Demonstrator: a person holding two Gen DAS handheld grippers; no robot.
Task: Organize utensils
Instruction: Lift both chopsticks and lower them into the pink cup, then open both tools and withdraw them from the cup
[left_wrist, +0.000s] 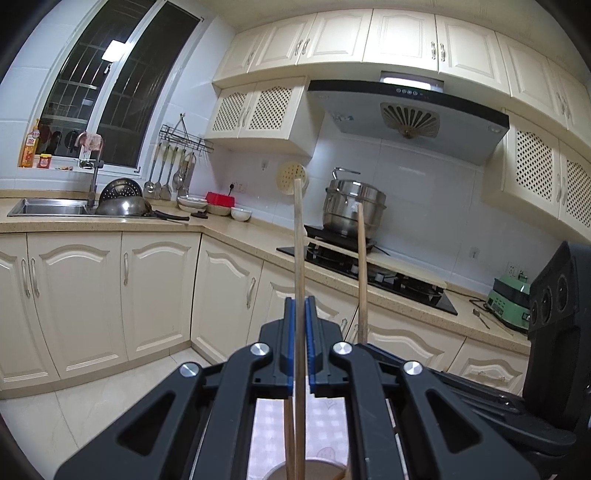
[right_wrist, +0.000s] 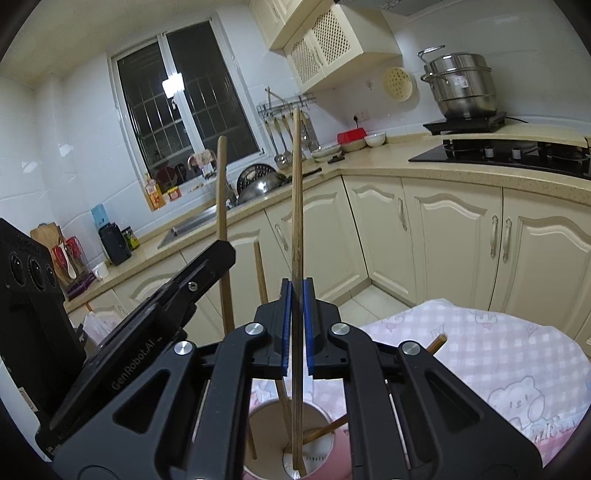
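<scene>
In the left wrist view my left gripper (left_wrist: 300, 308) is shut on an upright wooden chopstick (left_wrist: 298, 240), whose lower end hangs over a paper cup (left_wrist: 321, 466). A second chopstick (left_wrist: 361, 273) stands to its right. In the right wrist view my right gripper (right_wrist: 297, 286) is shut on its own upright chopstick (right_wrist: 296, 192), and the lower end reaches down into the paper cup (right_wrist: 264, 415). Two more chopsticks (right_wrist: 323, 432) lean inside the cup. My left gripper (right_wrist: 221, 254) shows at the left, holding its chopstick (right_wrist: 222, 184) beside the cup's left wall.
The cup stands on a table with a pink checked cloth (right_wrist: 480, 354). Cream cabinets (left_wrist: 159, 295) and a counter wrap the room. On the counter are a sink (left_wrist: 48, 207), a gas hob (left_wrist: 399, 280) and a steel pot (left_wrist: 352, 206). A green appliance (left_wrist: 511, 302) sits at the right.
</scene>
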